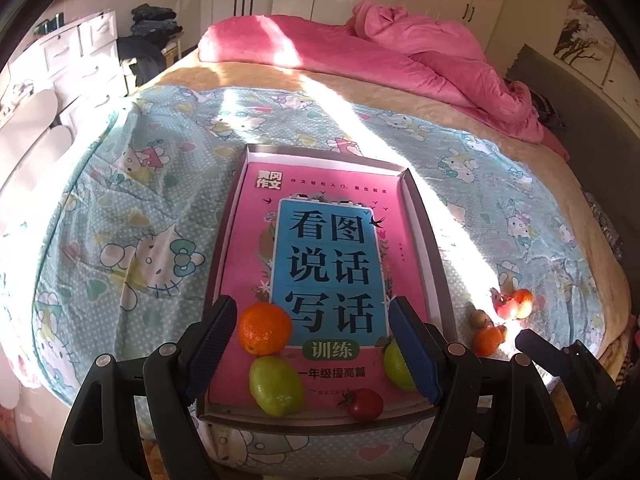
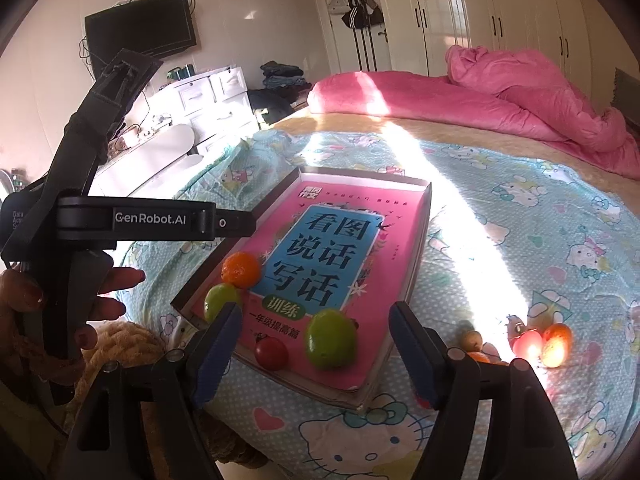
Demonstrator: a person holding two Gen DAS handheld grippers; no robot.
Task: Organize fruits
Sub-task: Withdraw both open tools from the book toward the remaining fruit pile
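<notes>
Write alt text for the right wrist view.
A shallow box lies on a cartoon-print bedsheet with a pink book inside, carrying an orange, two green fruits and a small red tomato. The open right gripper frames it; more fruit sits in sunlight to the right.

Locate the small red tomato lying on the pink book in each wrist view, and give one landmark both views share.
Left wrist view: the red tomato lies at the bottom centre, on the near edge of the pink book, right of a green fruit.
Right wrist view: the red tomato lies lower left of centre, on the book's near edge, left of a green fruit.
Shared landmark: the orange on the book's left side.
</notes>
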